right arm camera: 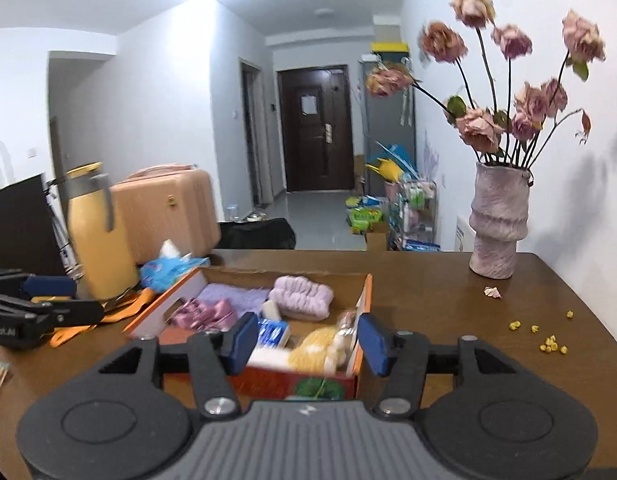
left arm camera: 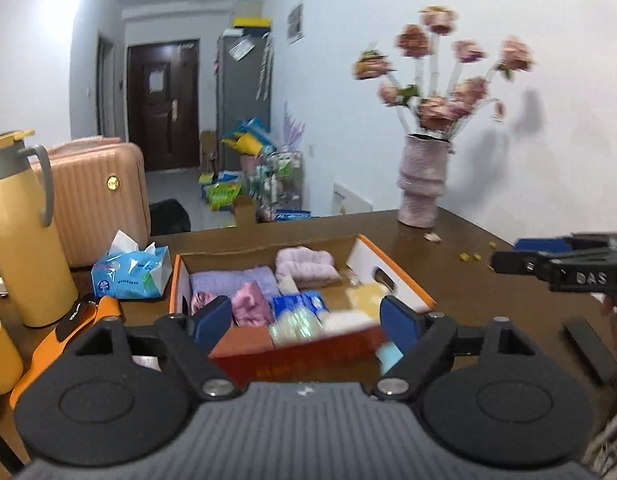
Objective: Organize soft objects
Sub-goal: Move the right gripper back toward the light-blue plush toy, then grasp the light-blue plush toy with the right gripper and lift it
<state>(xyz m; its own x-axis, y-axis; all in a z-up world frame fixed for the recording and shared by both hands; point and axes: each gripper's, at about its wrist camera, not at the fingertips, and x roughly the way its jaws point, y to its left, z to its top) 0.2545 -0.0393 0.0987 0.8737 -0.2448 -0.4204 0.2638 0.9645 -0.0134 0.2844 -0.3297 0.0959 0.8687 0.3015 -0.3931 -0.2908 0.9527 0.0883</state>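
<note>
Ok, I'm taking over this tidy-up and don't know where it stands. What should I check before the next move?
1. Left gripper empty, jaws apart: ok.
2. Right gripper empty, jaws apart: ok.
3. Soft items inside the cardboard box: ok.
4. Tissue pack still outside the box, beside it: not ok.
5. Vase upright, away from the box: ok.
6. Whether the box has room left: cannot tell.

An open cardboard box (right arm camera: pixel 360 308) with orange edges sits on the table; inside lie a lilac towel (right arm camera: pixel 232 294), a fluffy pink headband (right arm camera: pixel 302 296), a yellow plush (right arm camera: pixel 314 350) near the front.
</note>
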